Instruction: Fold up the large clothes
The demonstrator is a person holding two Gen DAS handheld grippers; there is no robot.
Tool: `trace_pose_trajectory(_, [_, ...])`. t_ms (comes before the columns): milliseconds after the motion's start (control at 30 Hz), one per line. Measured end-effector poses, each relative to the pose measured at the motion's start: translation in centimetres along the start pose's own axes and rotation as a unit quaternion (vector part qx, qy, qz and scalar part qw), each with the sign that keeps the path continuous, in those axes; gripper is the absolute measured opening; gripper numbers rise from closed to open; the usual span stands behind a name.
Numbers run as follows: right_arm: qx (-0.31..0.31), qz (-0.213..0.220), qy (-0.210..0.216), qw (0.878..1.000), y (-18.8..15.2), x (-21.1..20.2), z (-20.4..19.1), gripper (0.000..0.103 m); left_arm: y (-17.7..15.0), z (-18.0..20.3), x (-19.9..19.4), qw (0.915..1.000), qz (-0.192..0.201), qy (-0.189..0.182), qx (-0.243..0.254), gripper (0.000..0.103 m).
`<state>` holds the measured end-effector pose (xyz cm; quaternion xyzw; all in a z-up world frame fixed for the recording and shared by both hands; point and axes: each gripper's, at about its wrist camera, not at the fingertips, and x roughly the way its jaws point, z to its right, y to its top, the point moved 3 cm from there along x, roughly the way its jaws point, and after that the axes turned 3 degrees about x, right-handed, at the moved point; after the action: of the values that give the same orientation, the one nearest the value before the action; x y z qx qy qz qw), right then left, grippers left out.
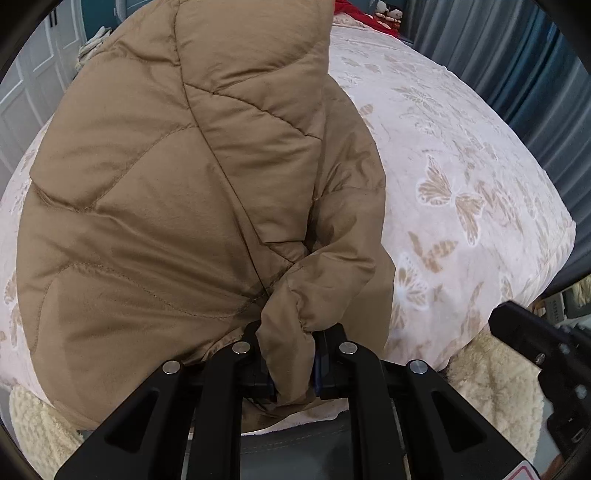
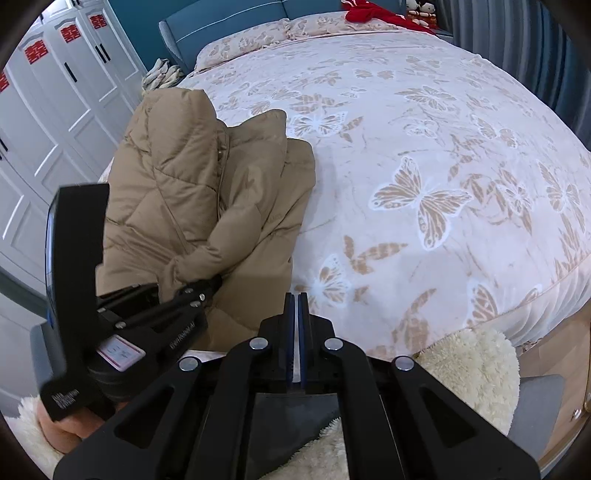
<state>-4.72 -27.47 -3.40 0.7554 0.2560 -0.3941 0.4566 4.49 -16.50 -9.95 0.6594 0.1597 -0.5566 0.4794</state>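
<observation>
A tan quilted puffer jacket [image 1: 147, 206] lies bunched in a thick fold on the near left part of the bed [image 1: 461, 147]. My left gripper [image 1: 291, 339] is shut on the gathered cuff of its sleeve, which bulges up between the pads. The right wrist view shows the jacket [image 2: 207, 192] folded over itself, with the left gripper [image 2: 210, 282] pinching the sleeve end at its near edge. My right gripper [image 2: 297, 299] is shut with nothing in it. It hovers just right of the jacket, over the bed's near edge.
The butterfly-patterned bed cover [image 2: 424, 147] spreads wide to the right and far side. Pillows [image 2: 240, 48] and a red cloth [image 2: 373, 13] lie at the head. White wardrobe doors [image 2: 55, 110] stand left, a blue curtain [image 1: 535, 74] right. A person's fleecy cream sleeves [image 2: 472, 369] fill the near edge.
</observation>
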Motion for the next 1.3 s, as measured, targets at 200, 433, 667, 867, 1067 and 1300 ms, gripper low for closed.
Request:
trace_pose_trajectory(200, [0.003, 0.010, 0.000, 1.000, 0.7, -1.1, 0.0, 0.015, -0.1, -0.2, -3.8, 0.9979, 0.030, -0.049, -0.029, 0.043])
trace_pose_trajectory(433, [-0.002, 0.031, 0.009, 0.999, 2.5, -2.5, -1.3, 0.036, 0.4, -2.4, -12.5, 0.9906, 0.123, -0.038, -0.047, 0.077])
trace_pose_trajectory(667, [-0.025, 0.043, 0.040, 0.998, 5.8, -2.8, -5.9, 0.053, 1.7, -12.3, -15.6, 0.9747, 0.141, 0.081, -0.153, 0.078])
trace_pose_trajectory(867, [-0.066, 0.038, 0.042, 0.996, 9.0, -0.7, -11.2, 0.068, 1.0, -19.4, -15.0, 0.9556, 0.114, 0.165, -0.216, 0.077])
trace_pose_trajectory(1067, [-0.029, -0.018, 0.033, 0.999, 11.8, 5.0, -13.2, 0.070, 0.3, -21.6, -15.6, 0.9507, 0.108, 0.183, -0.226, 0.077])
trace_pose_trajectory(1300, [-0.074, -0.045, 0.013, 0.996, 11.6, 6.7, -14.2, 0.013, 1.3, -21.3, -14.9, 0.9588, 0.102, 0.164, -0.208, 0.077])
